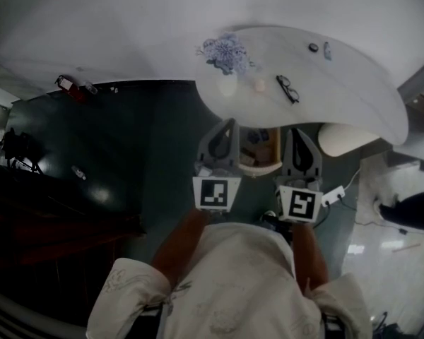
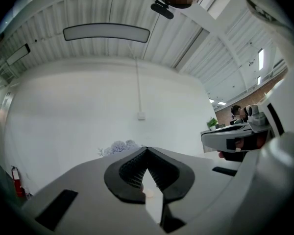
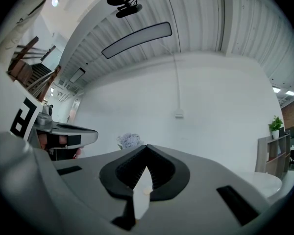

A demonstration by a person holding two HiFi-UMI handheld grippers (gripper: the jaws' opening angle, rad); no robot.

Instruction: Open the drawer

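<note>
Seen from the head view, a shallow wooden drawer (image 1: 260, 149) with a white front shows below the near edge of the white table (image 1: 346, 83), and it looks pulled out, with small items inside. My left gripper (image 1: 230, 123) is held just left of it and my right gripper (image 1: 297, 133) just right of it, both pointing at the table. In the left gripper view the left gripper (image 2: 147, 150) has its jaws meeting at the tip with nothing between them. The right gripper (image 3: 147, 147) looks the same in its own view. Neither gripper view shows the drawer.
On the table lie a bunch of pale blue flowers (image 1: 226, 51), black glasses (image 1: 287, 88) and small items at the far end. A white rounded seat (image 1: 343, 138) stands to the right, and a white cable block (image 1: 333, 195) lies on the floor. A red fire extinguisher (image 1: 67, 85) is by the far left wall.
</note>
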